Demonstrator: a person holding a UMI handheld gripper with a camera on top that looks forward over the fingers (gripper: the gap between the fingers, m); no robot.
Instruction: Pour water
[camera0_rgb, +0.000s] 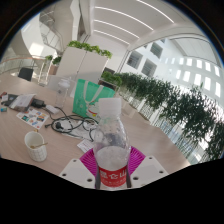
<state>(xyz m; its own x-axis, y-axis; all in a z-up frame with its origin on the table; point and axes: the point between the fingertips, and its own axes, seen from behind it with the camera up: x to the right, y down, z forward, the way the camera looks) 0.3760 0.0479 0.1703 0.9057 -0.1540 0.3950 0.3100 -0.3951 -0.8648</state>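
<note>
My hand-held gripper (113, 170) is clamped on the bottle (111, 140) at its label; thin, slick plastic, so I squeeze gently

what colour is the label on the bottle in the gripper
Red, on the clear bottle held between the gripper fingers; the gripper view shows it.

1. The tongs (112, 168) have two fingers, one at either side along the bottom of the gripper view.
2. Each finger bears a magenta pad (90, 160) on its inner face.
3. The pads have a ribbed, grid-like texture.
4. The outer finger bodies (72, 172) are pale grey-white with dark edges.
</note>
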